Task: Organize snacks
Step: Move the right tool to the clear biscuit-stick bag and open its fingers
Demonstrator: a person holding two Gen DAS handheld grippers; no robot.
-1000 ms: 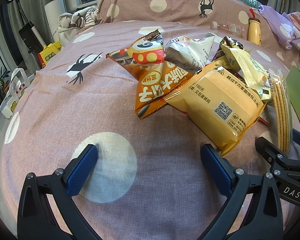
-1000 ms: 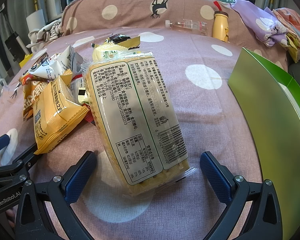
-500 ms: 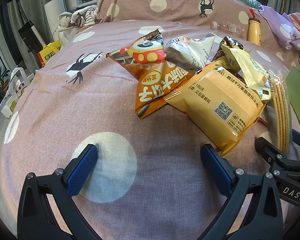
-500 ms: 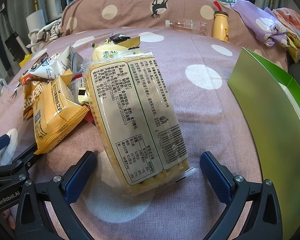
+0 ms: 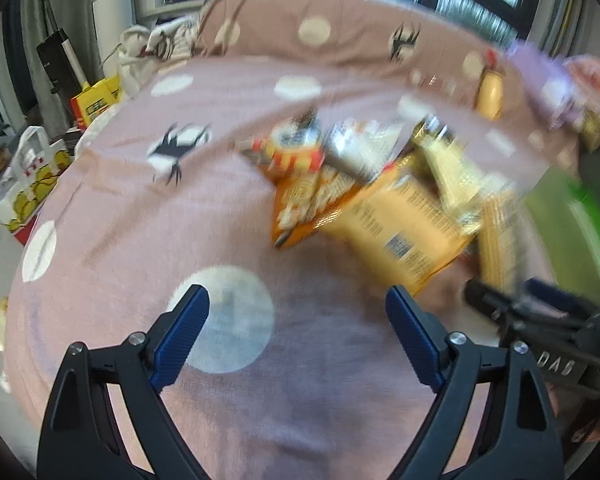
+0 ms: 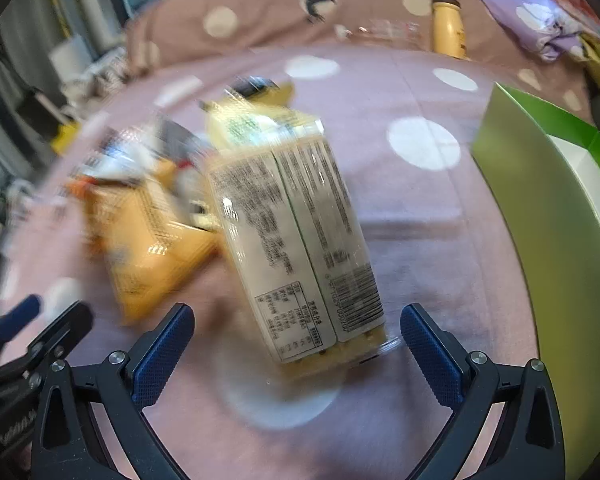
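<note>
Pink bedspread [image 5: 112, 216] beneath; left gripper [image 5: 296, 312] jaws closing on nothing, right gripper [image 6: 296, 332] jaws wide, straddling cracker pack [image 6: 296, 232] untouched.

Spotted pink bed [image 5: 112, 240] bears snack packets [image 5: 396, 220], green box [image 6: 548, 208]

pink polka-dot bedspread [image 5: 112, 216], green box [image 6: 548, 216]

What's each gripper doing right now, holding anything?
Left gripper: jaws closing, nothing between them, only bedspread.
Right gripper: open, holding nothing; the cracker pack lies just ahead.
</note>
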